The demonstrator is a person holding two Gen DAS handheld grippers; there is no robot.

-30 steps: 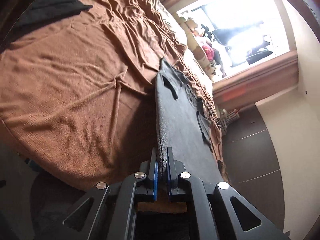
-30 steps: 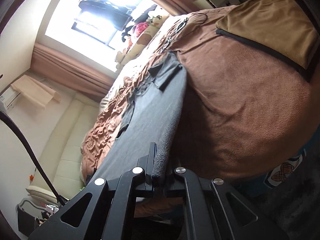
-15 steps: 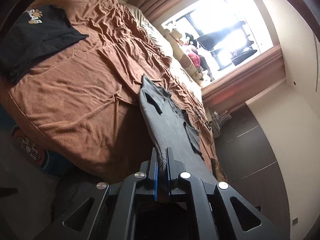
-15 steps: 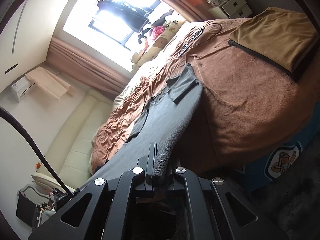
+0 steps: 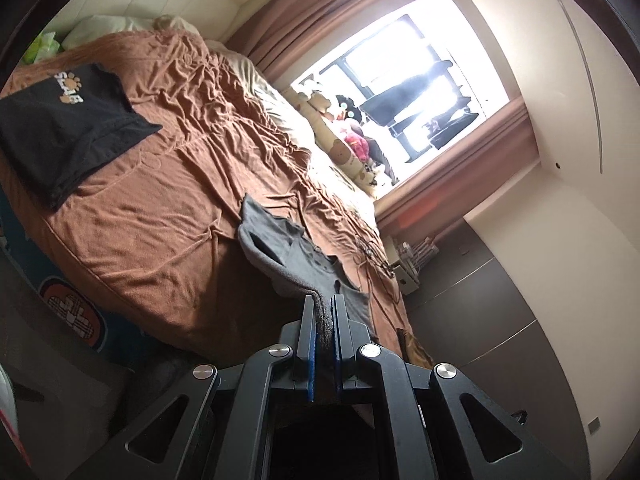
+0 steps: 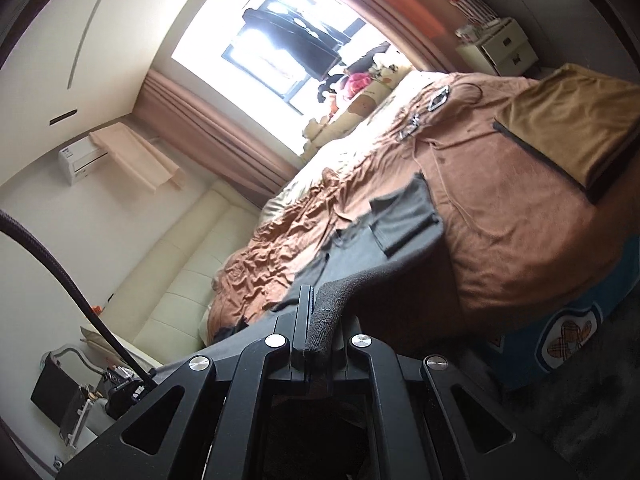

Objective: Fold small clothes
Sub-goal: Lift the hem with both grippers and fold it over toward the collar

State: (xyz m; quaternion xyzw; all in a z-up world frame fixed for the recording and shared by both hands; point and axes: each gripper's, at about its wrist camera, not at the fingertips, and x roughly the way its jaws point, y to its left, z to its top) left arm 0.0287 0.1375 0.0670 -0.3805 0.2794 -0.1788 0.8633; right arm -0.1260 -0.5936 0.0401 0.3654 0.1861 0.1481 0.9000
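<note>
Both fisheye cameras are sitting just behind their own fingers and looking forward along them, slightly downward, from off the foot of the brown-covered bed (image 5: 168, 216) toward the bright window (image 5: 404, 80) at the far side. The left wrist view is rolled so the bed is filling its left half, while the right wrist view is rolled the other way, putting the bed (image 6: 500, 208) on its right. Both are sharing the dark grey shirt (image 5: 296, 252) (image 6: 384, 232), the window (image 6: 272, 40) and the stuffed toys (image 5: 352, 148) (image 6: 360, 84) beneath it.
</note>
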